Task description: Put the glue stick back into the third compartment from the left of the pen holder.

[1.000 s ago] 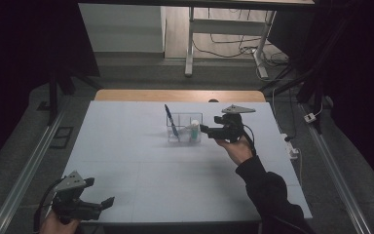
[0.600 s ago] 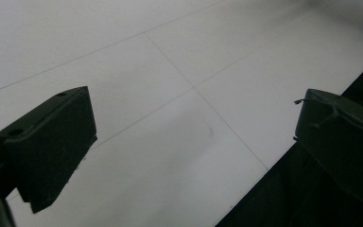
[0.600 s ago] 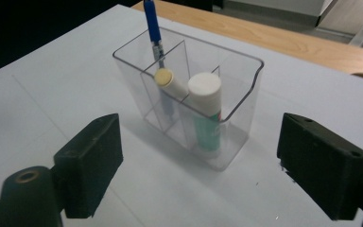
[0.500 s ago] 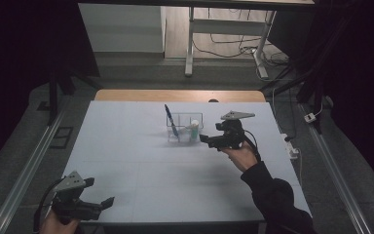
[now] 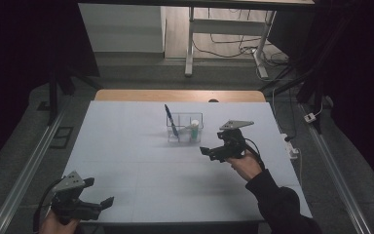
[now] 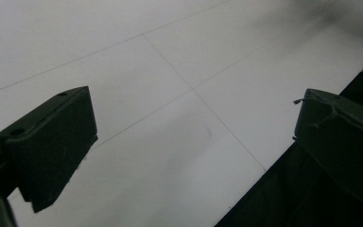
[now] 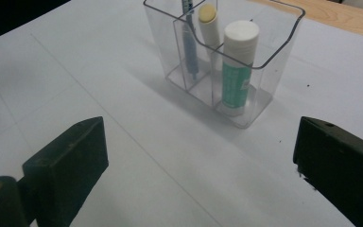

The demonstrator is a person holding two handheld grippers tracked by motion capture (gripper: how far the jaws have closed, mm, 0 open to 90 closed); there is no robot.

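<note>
So the right claw [image 5: 205, 151] is hanging just off the near-right side of the clear organizer [image 5: 185, 126], jaws spread wide with nothing between them. From the right gripper view the organizer [image 7: 227, 61] sits dead ahead past the jaws, a bare strip of white bench [image 7: 123, 142] between them and it.

Inside the organizer: a glue stick [image 7: 238, 66] with a green label and white cap stands upright in the nearest compartment, a lighter tube with a yellowish top [image 7: 209, 26] leans in the compartment behind it, and a blue pen [image 7: 189, 42] is in the one beside that. In the high view the pen [image 5: 170, 119] sticks up above the rim, tilted toward the left.

The left claw [image 5: 103, 204] is way off at the near-left corner of the bench, well apart from everything, also wide with nothing in it. The left gripper view just has bare bench surface [image 6: 170, 94] and its edge between the jaws.

Nothing sits between the right claw and the organizer. Around it the bench top [image 5: 126, 146] is plain white, with a wooden strip [image 5: 175, 95] along the far edge and a desk frame with cables [image 5: 224, 44] on the floor beyond.
</note>
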